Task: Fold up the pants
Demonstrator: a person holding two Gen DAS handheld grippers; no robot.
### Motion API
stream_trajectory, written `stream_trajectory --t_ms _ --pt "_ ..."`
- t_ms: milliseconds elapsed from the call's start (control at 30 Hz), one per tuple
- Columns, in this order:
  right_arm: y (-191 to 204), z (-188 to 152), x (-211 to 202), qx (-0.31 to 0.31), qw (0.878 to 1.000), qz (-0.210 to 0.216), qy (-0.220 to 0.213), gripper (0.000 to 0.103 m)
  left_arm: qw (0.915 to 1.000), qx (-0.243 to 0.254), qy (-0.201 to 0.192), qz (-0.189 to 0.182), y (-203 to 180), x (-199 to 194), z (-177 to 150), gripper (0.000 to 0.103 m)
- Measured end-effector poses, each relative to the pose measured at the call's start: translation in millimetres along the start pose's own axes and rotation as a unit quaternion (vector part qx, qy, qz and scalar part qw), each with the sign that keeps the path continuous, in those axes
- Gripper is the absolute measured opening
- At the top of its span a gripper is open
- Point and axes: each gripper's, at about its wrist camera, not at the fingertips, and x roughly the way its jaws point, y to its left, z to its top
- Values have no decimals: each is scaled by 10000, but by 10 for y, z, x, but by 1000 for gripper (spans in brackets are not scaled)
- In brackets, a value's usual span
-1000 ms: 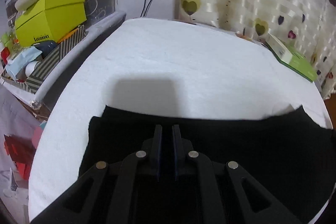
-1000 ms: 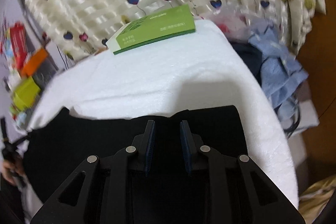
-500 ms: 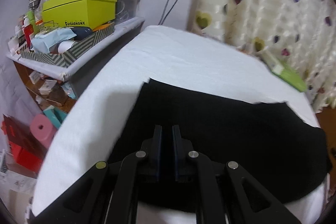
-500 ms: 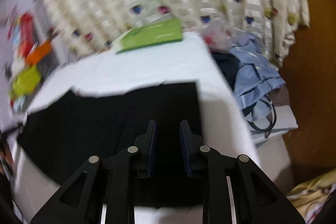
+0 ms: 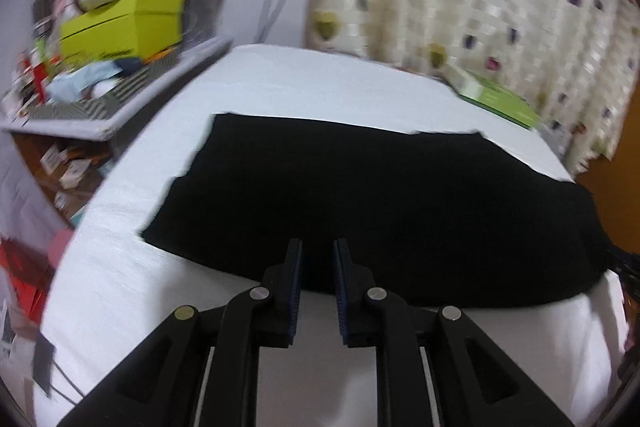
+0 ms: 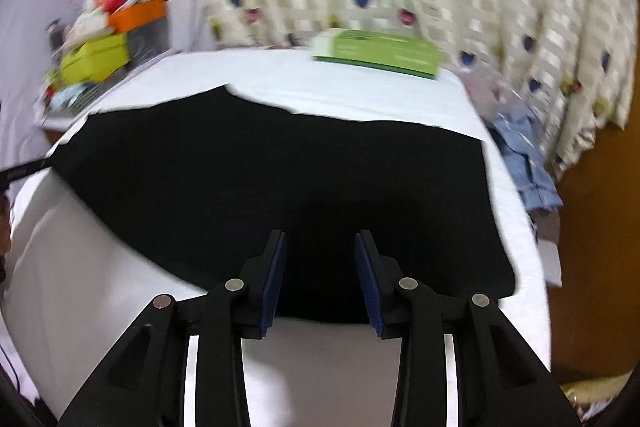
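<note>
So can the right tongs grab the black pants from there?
Probably yes. The right tongs are open, right over the near edge of the black pants, which lie flat on the white table. Nothing is in the way.

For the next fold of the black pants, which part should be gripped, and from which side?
Probably the pants' right short edge near its near corner, where the cloth ends in a straight free edge on the white table. Come in low from the near right with the right gripper, open now, fingers sliding over and under that edge. The left gripper could take the stepped left end likewise.
</note>
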Motion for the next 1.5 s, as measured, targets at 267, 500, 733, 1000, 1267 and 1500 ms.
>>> stream_trajectory --t_ms 267,500,733,1000,1267,1500 --pt "347 -114 199 -285 9988 281 274 38 9986 378 297 -216 -324 161 -95 17" --pt "496 -82 99 -297 9986 404 170 39 9986 452 233 -149 -443 36 -145 18" --pt "777 -53 136 -498 9961 704 198 39 9987 496 126 11 -547 -78 -170 18" --pt "889 -30 126 -586 9950 796 160 39 9987 438 242 52 -544 -51 -234 18" --pt "922 -6 119 -618 9946 829 121 39 9988 422 244 66 -551 -71 -269 18" --pt "1003 -72 -15 -664 9940 870 38 39 9986 459 220 129 -537 -163 -358 18"
